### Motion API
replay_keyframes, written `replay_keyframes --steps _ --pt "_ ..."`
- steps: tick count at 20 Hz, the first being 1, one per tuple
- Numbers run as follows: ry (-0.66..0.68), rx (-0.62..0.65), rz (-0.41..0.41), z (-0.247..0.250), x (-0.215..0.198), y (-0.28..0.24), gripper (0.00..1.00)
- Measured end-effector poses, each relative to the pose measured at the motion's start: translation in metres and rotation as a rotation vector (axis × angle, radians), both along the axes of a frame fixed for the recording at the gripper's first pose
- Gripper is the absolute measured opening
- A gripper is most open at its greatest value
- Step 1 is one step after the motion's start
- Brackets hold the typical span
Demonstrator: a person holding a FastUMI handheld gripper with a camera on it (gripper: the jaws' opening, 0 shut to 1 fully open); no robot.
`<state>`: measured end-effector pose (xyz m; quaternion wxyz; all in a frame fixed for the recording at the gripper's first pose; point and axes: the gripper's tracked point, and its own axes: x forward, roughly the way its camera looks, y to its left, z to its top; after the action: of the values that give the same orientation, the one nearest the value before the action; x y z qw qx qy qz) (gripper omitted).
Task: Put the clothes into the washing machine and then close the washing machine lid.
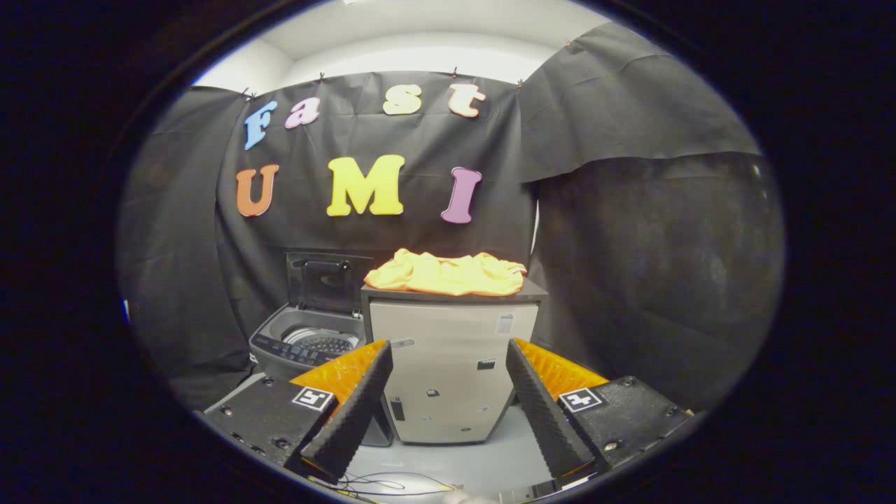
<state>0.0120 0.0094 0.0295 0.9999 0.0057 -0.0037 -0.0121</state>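
Observation:
A crumpled yellow garment (448, 274) lies on top of a small pale cabinet (451, 371), well beyond my fingers. Left of the cabinet stands a top-loading washing machine (308, 343) with its lid (327, 281) raised upright against the wall; its metal drum (323, 343) shows inside. My gripper (448, 399) is open, fingers spread wide with nothing between them, and the cabinet's front shows through the gap. The gripper is some way back from both the cabinet and the machine.
Black cloth walls enclose the booth behind and to the right. The cabinet has a dark top slab (532, 290) that the garment rests on. A light floor (483, 469) runs ahead of the fingers, with thin cables (378, 483) lying on it.

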Motion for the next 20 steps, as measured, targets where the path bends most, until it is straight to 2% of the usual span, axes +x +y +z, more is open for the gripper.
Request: replay_keyframes --steps 11,15,20 --pt "-0.02 -0.009 0.032 0.057 0.066 0.006 1.0" --pt "-0.018 -0.019 0.041 0.088 0.104 -0.002 1.0" --pt "-0.024 -0.005 0.091 0.132 0.157 0.003 1.0"
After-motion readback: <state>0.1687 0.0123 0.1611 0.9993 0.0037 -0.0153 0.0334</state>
